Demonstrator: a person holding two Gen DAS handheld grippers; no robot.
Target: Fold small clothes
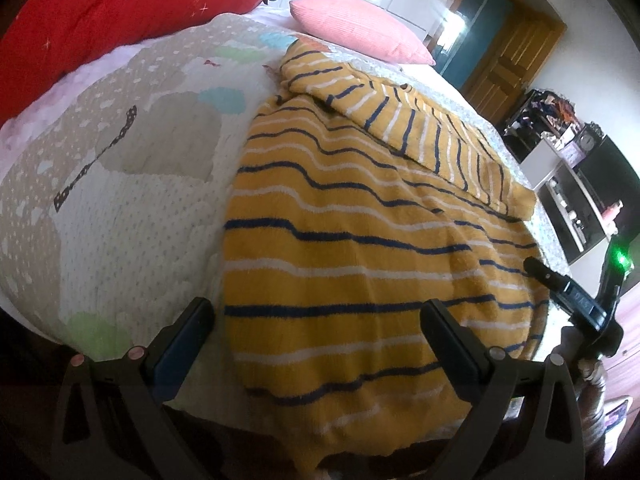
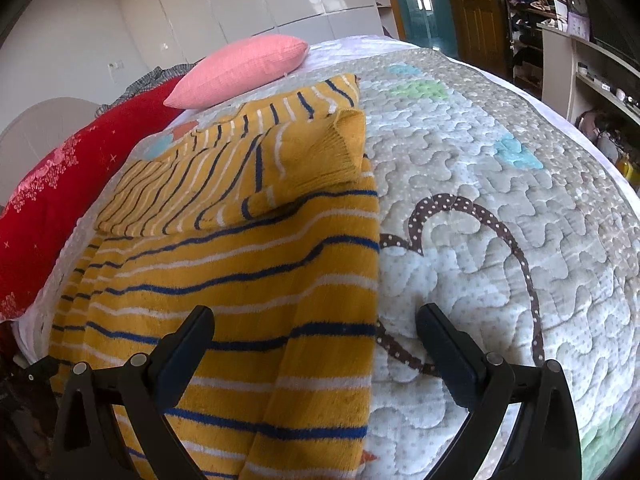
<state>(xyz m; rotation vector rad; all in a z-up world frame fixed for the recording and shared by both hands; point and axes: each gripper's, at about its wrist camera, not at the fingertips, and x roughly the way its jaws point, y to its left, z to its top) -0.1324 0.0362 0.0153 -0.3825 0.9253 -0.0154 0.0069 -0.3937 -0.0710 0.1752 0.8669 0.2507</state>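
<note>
A yellow sweater (image 1: 360,248) with navy and white stripes lies flat on a quilted bed cover (image 1: 120,184), its hem toward me. One sleeve (image 1: 420,128) is folded across the upper body. My left gripper (image 1: 316,320) hovers open over the sweater's left hem corner, nothing between its fingers. In the right wrist view the same sweater (image 2: 224,280) fills the left half, its folded sleeve cuff (image 2: 328,148) lying on top. My right gripper (image 2: 316,324) is open and straddles the sweater's right edge. The right gripper's finger (image 1: 560,284) also shows at the sweater's far right edge.
A pink pillow (image 1: 360,28) and a red quilt (image 1: 100,12) lie at the head of the bed. The quilted bed cover (image 2: 500,220) stretches bare to the right. Shelves (image 1: 572,184) and a wooden door (image 1: 512,52) stand beyond the bed.
</note>
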